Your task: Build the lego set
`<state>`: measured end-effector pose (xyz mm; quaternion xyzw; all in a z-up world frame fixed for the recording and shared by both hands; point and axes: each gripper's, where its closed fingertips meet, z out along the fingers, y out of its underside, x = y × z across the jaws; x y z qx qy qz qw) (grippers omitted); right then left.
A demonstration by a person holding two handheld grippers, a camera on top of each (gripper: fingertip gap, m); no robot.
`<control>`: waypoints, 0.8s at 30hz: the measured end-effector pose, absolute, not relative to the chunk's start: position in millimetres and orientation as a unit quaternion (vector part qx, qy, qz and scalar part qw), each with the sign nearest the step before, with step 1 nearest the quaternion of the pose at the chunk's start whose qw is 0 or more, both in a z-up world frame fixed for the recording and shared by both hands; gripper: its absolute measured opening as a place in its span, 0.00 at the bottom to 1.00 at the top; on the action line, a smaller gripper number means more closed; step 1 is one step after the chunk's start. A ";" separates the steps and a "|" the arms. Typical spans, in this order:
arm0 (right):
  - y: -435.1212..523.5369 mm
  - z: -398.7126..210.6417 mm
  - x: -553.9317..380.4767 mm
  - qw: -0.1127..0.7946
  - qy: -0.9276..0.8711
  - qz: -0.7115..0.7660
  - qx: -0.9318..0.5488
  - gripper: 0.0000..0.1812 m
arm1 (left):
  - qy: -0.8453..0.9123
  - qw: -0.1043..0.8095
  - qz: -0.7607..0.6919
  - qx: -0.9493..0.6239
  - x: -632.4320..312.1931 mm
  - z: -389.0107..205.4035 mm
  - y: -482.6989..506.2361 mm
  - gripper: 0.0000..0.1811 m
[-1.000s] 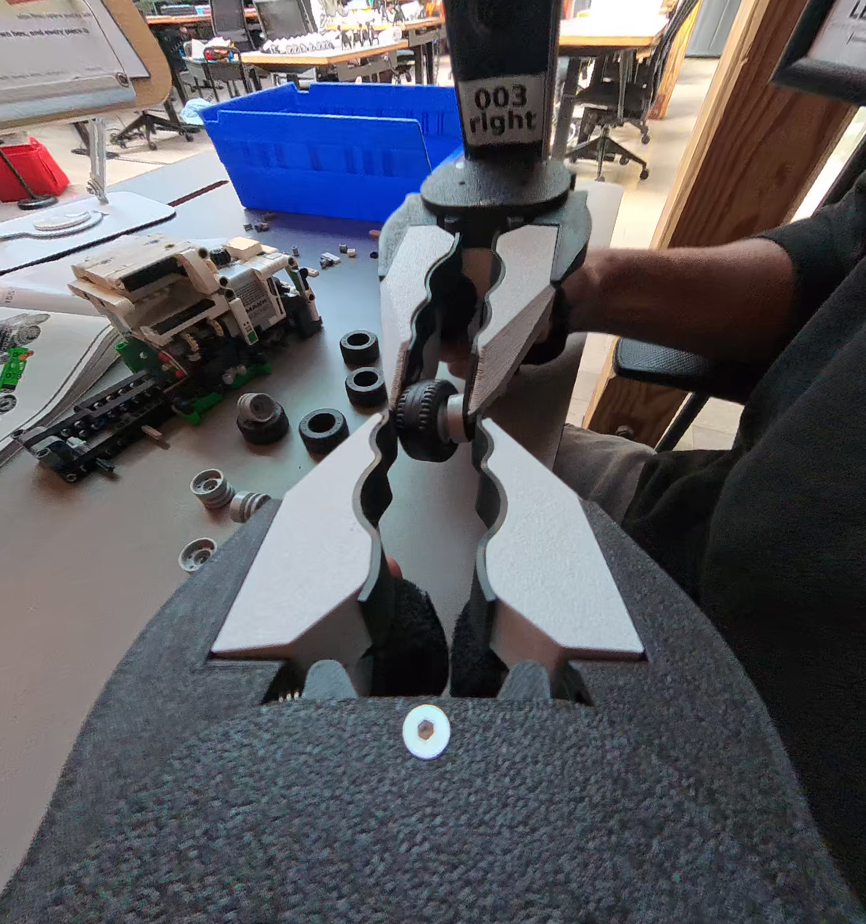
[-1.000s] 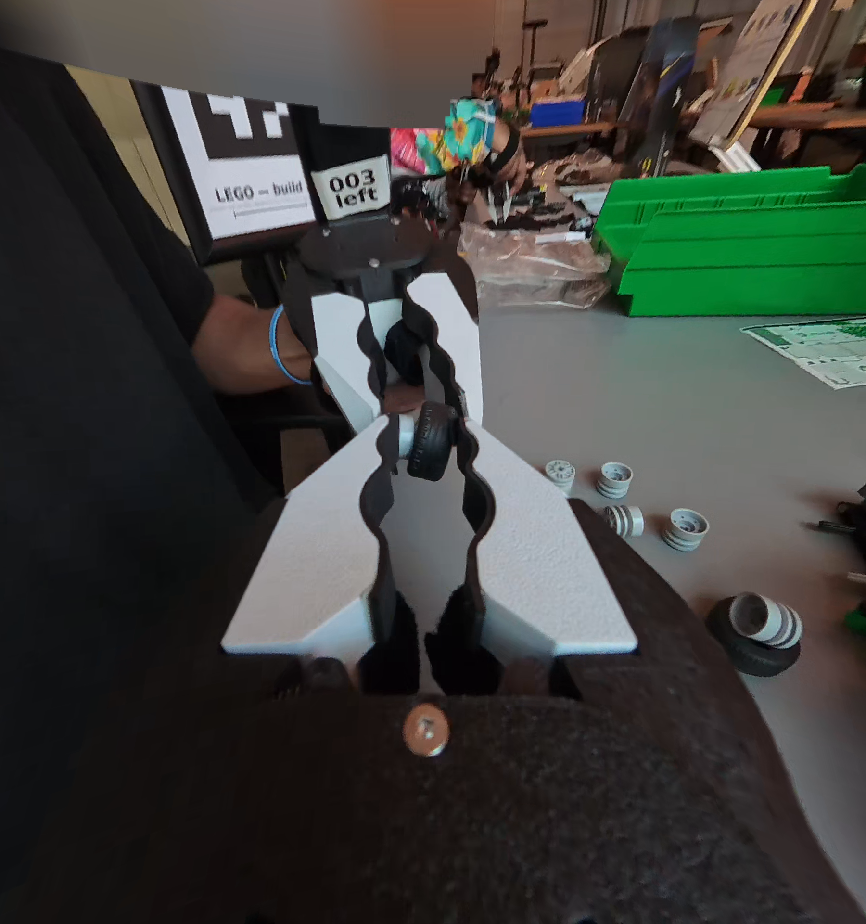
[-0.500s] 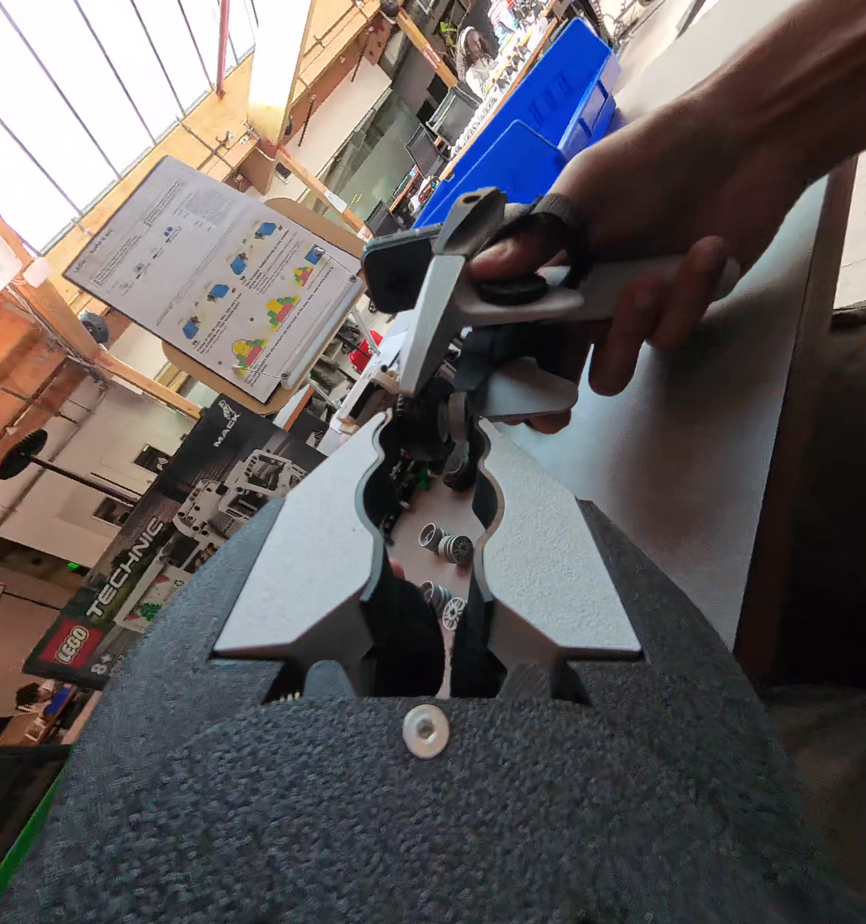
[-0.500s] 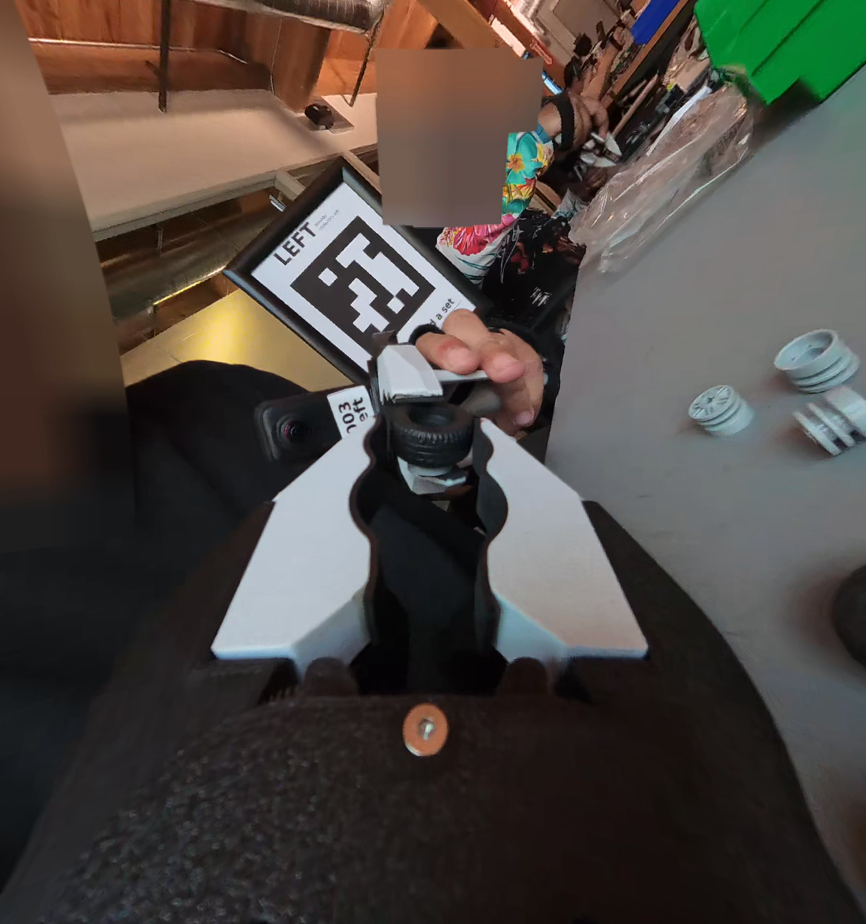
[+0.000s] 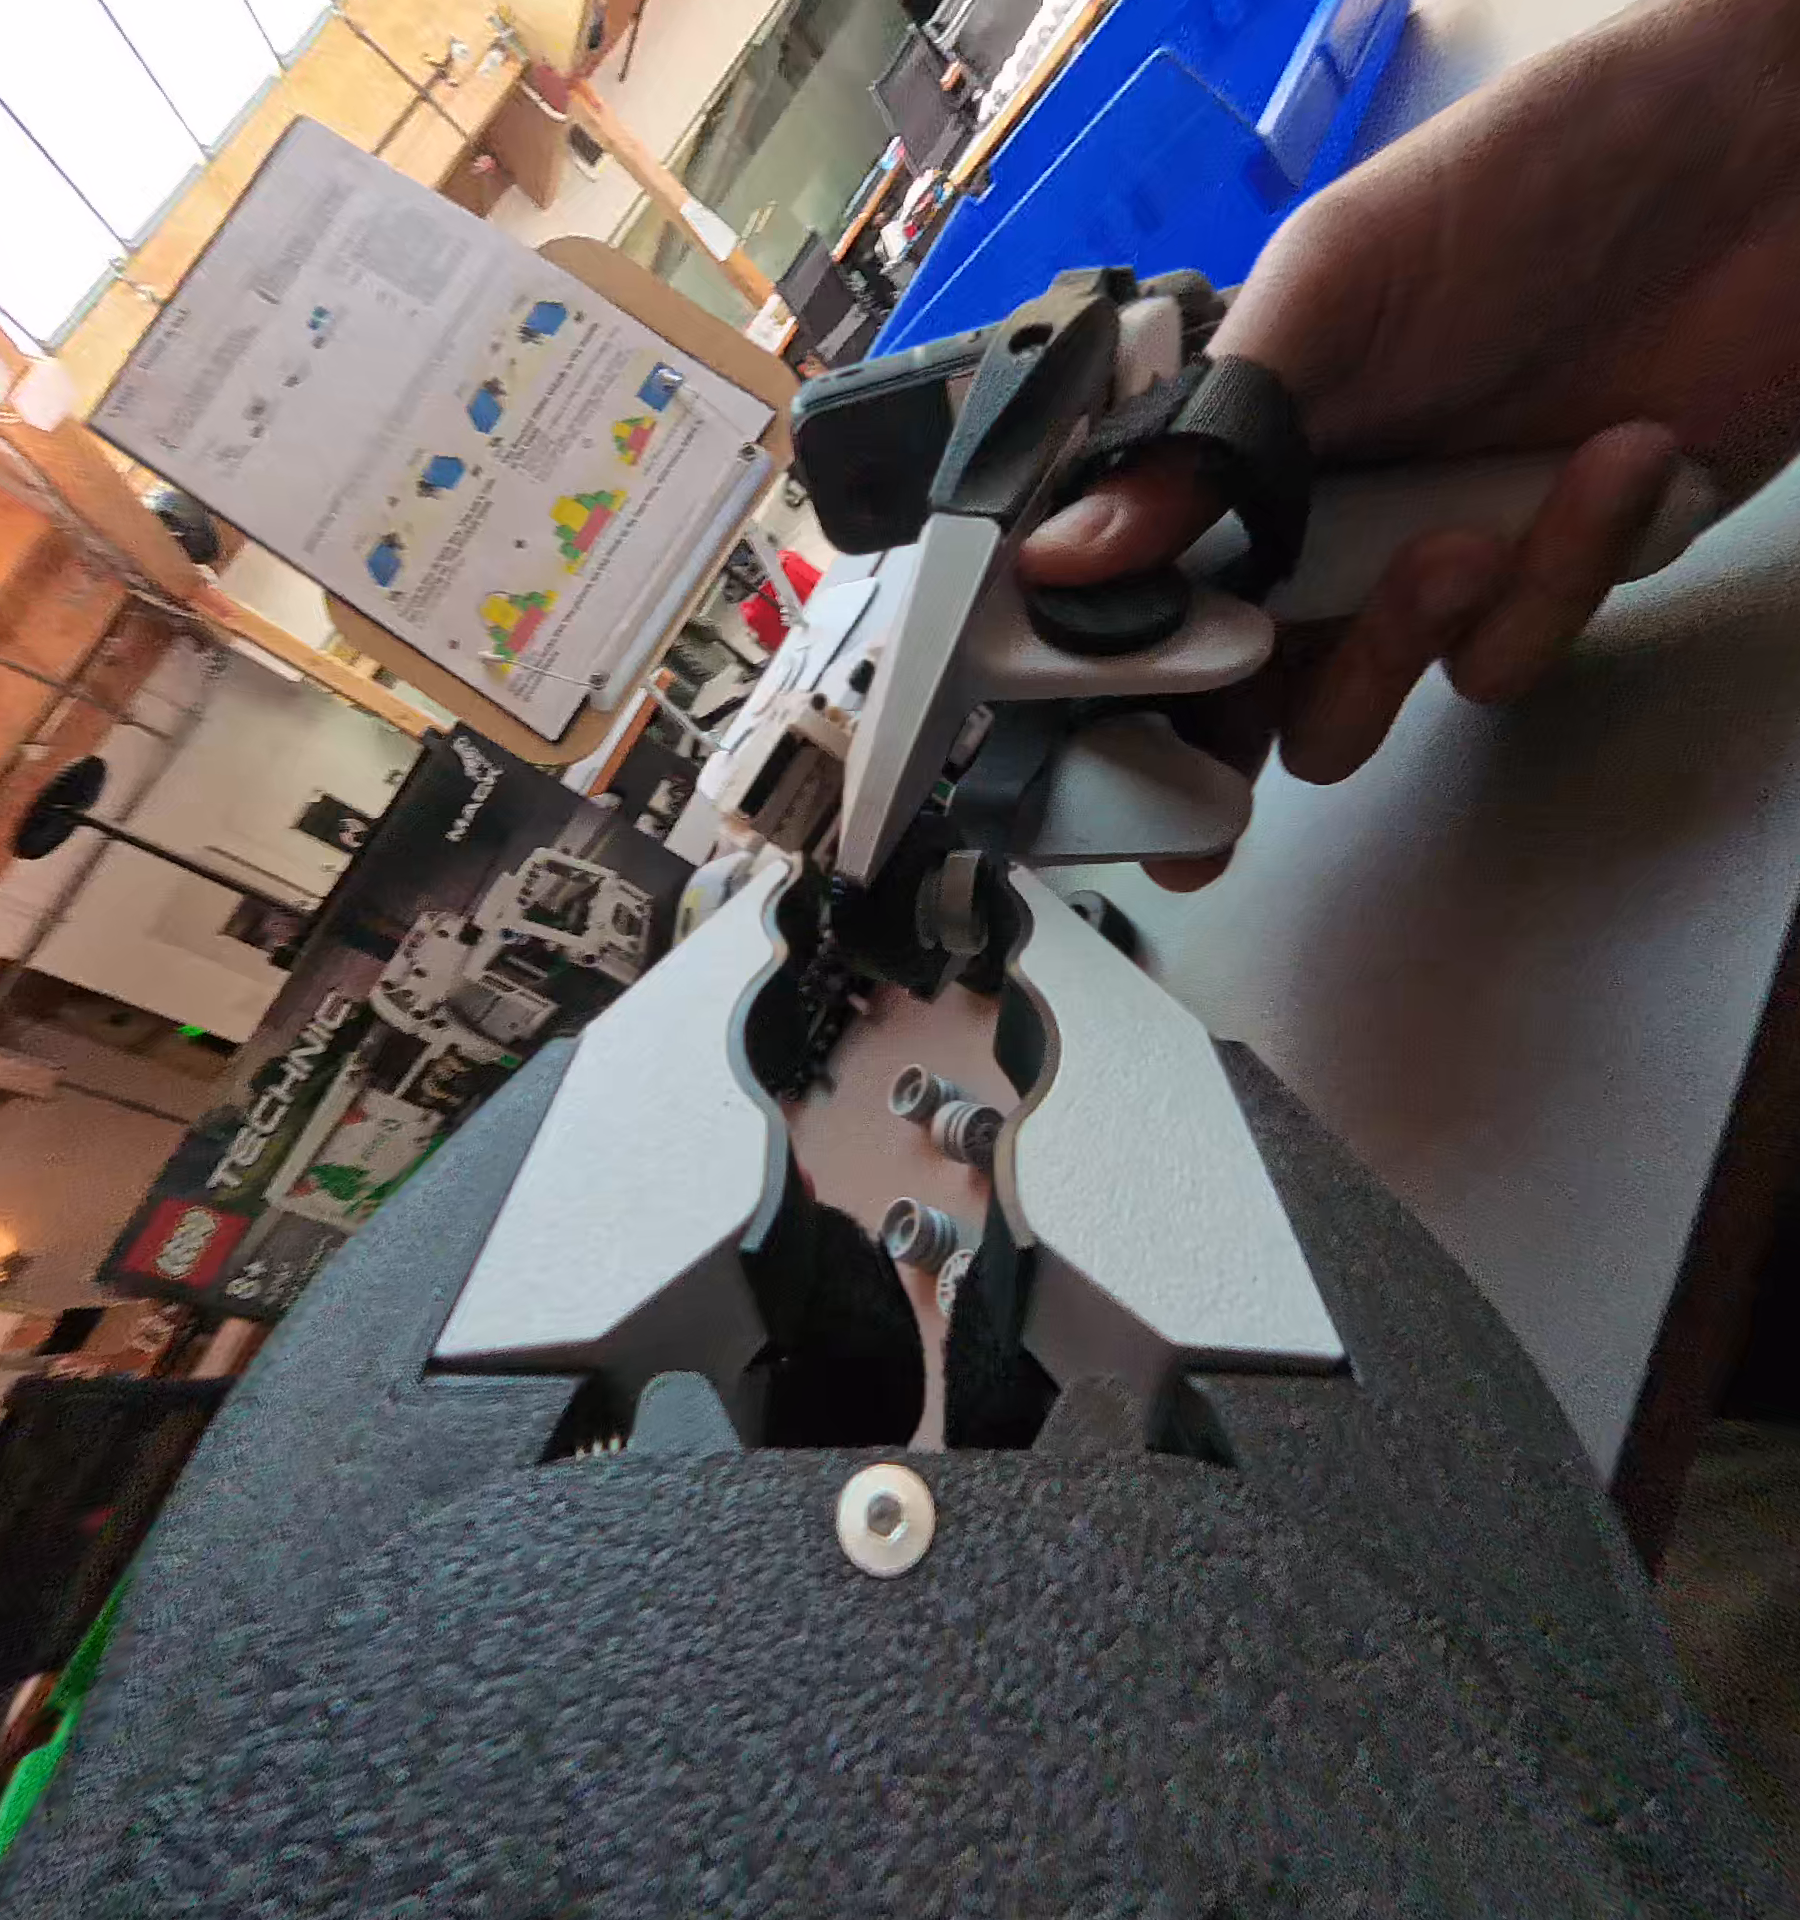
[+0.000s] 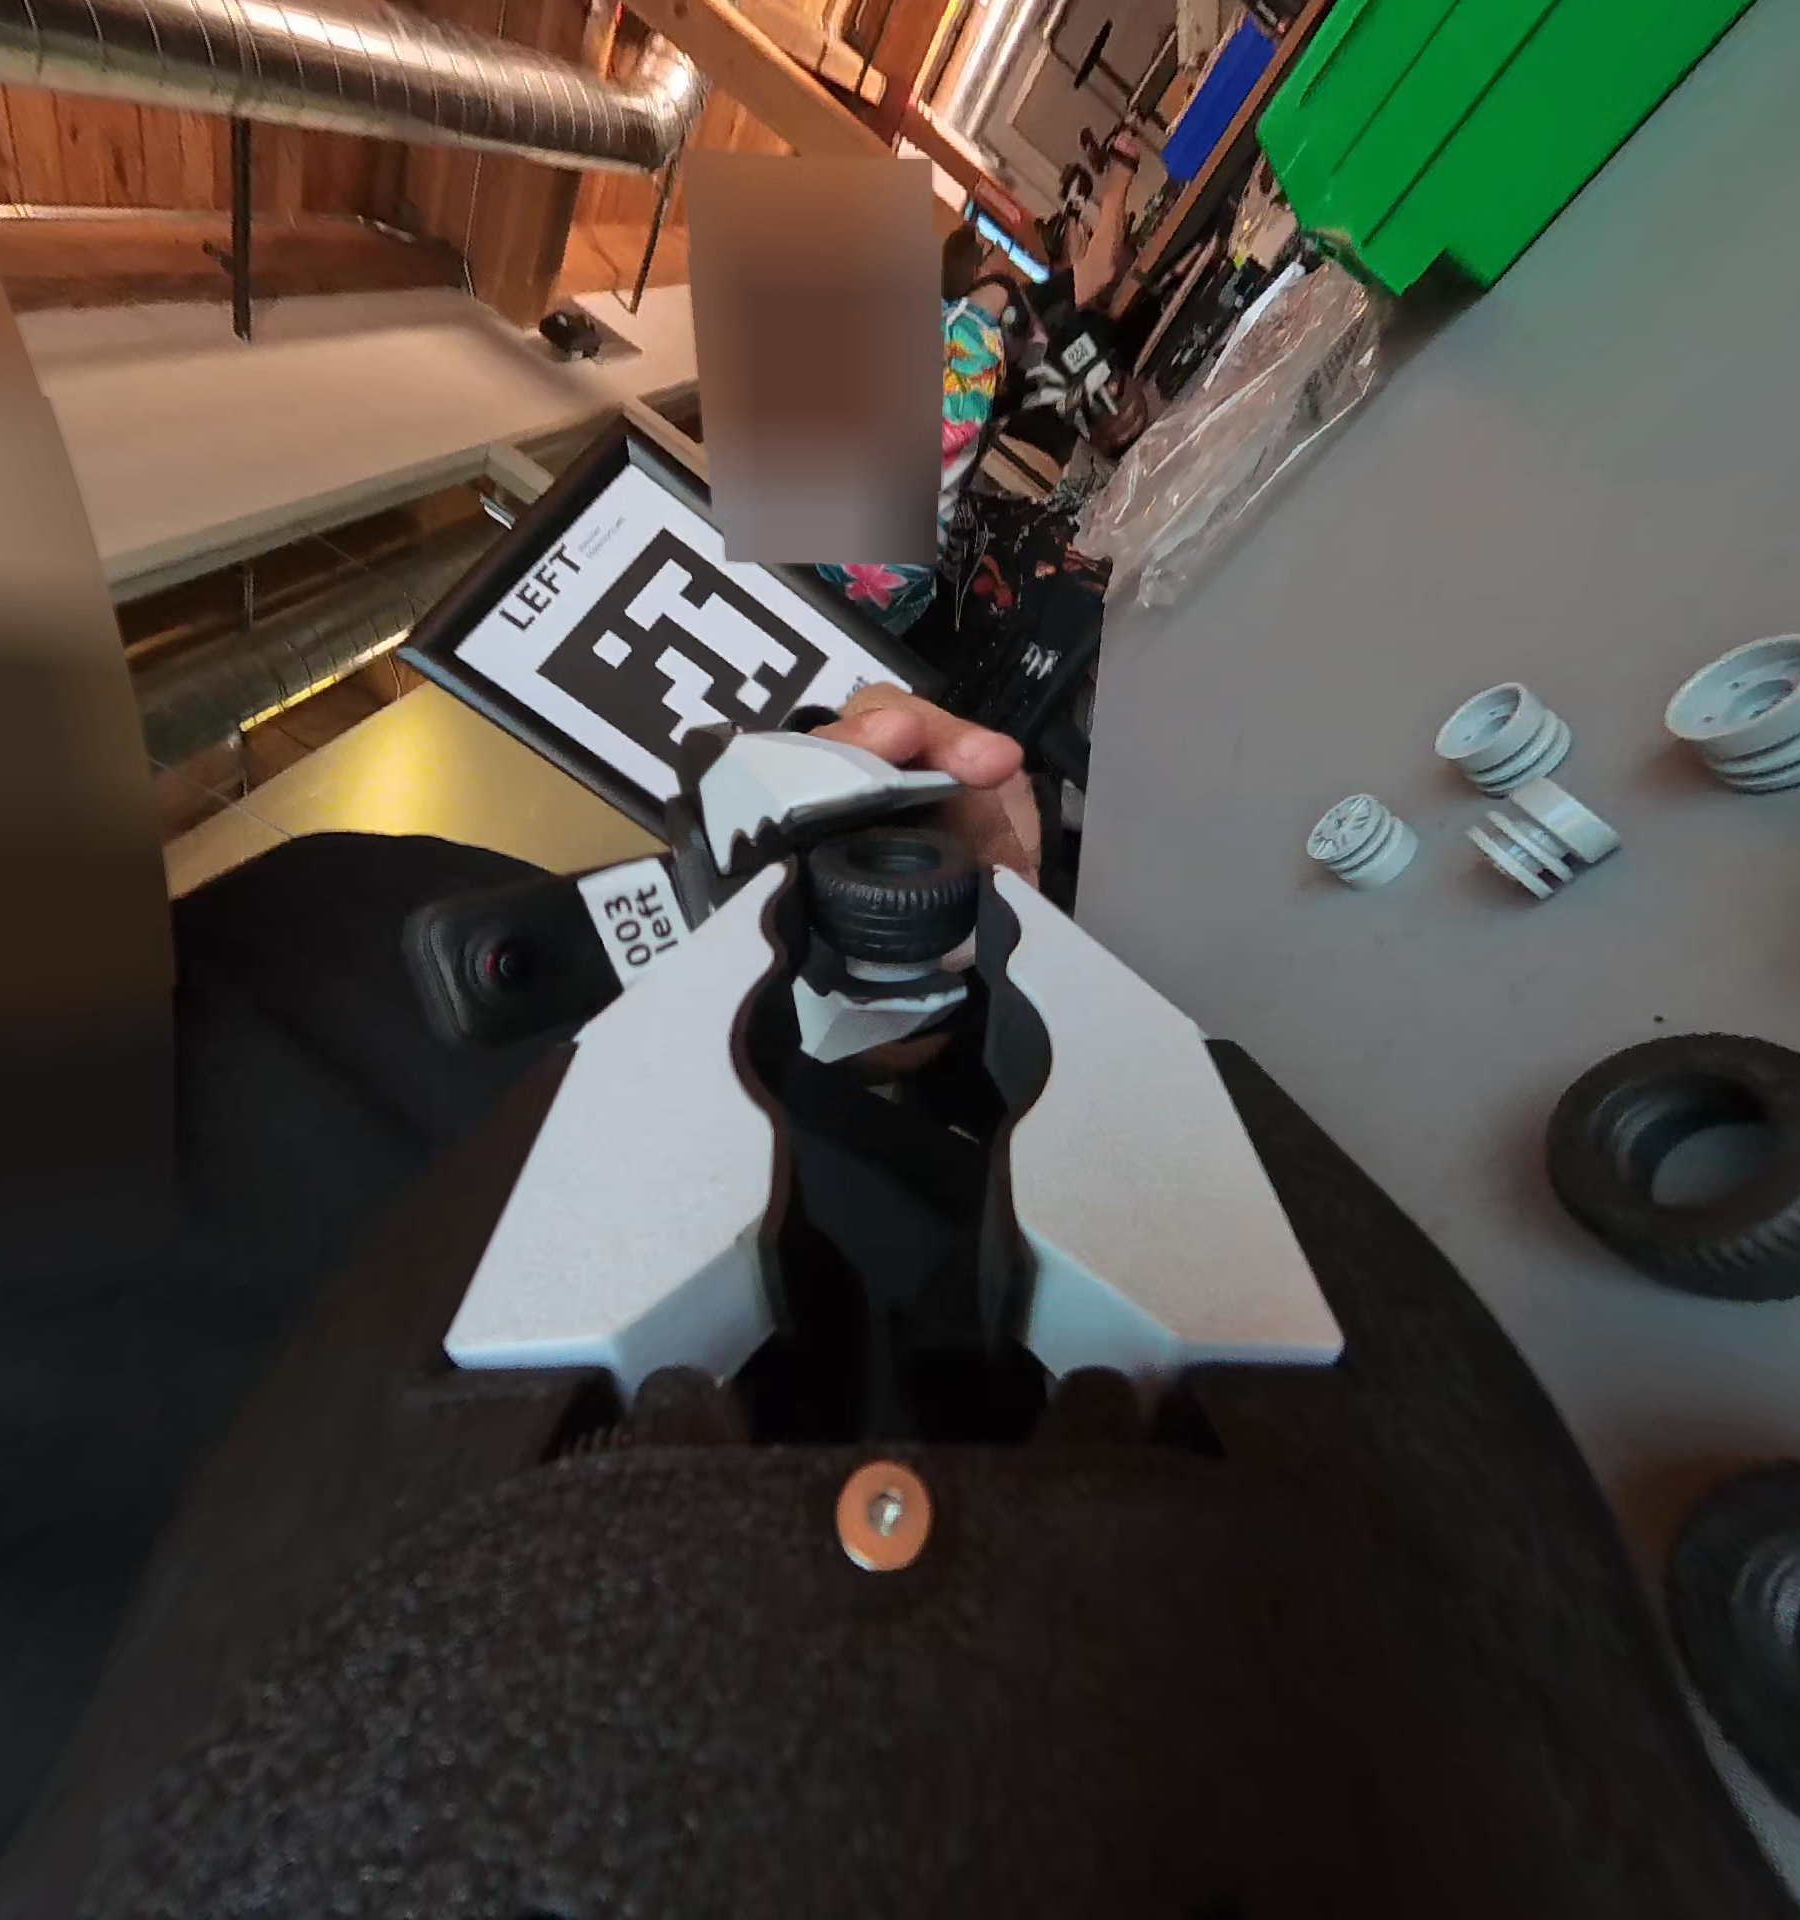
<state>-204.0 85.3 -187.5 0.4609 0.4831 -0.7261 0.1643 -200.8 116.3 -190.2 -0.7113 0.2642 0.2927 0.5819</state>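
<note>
Wheel (image 6: pixel 891 902) flat, axis upright

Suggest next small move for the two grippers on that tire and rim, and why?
Probably keep pressing both grippers together: in the right wrist view, grey rim still shows below the small black tire, so it looks half seated.

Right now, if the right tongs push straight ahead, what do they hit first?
Nothing new: the right tongs already pinch the small black tyre. Pushing on likely drives it into the left tongs gripping it, then the hand.
</note>
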 end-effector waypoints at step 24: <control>93.0 -186.8 -178.8 -0.212 0.717 -0.576 0.331 0.17 | 0.207 0.588 -0.001 -0.782 -169.3 -203.1 100.8 0.14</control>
